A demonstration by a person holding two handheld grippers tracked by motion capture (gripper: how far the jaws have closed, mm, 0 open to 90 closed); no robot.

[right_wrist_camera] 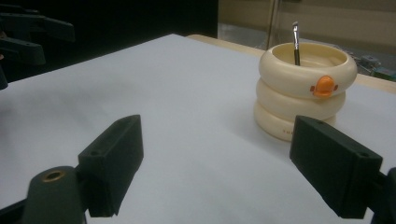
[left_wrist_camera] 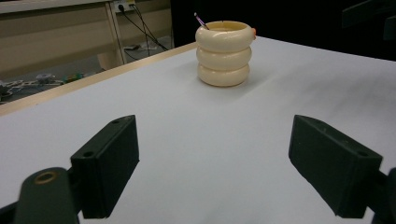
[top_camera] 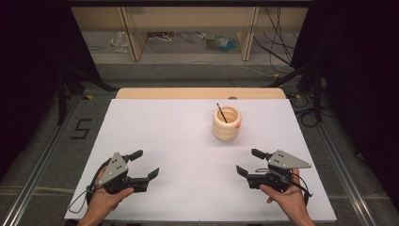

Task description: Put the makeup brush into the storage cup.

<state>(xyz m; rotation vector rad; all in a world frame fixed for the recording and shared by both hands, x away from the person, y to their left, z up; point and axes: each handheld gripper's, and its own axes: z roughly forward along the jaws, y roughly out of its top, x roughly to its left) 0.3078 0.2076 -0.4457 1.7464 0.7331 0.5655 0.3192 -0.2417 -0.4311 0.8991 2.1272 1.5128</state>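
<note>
A cream ribbed holder point(top_camera: 226, 123) made of three stacked rings stands on the white table point(top_camera: 179, 141), right of centre toward the far side. A thin dark brush point(top_camera: 221, 112) leans inside it. The holder point(left_wrist_camera: 224, 53) is far ahead in the left gripper view, with the brush tip point(left_wrist_camera: 201, 20) above its rim. In the right gripper view the holder point(right_wrist_camera: 303, 88) carries a small orange mark point(right_wrist_camera: 324, 86) and the brush point(right_wrist_camera: 295, 42) stands upright. My left gripper point(top_camera: 145, 164) rests open at the near left with nothing between its jaws. My right gripper point(top_camera: 250, 162) rests open at the near right, likewise holding nothing.
A wooden strip point(top_camera: 201, 92) borders the table's far edge. Beyond it are wooden furniture legs point(top_camera: 133, 33) and loose cables point(top_camera: 277, 47) on the floor. Dark tripod stands point(top_camera: 70, 75) flank both sides. A floor marking "5" point(top_camera: 81, 128) lies to the left.
</note>
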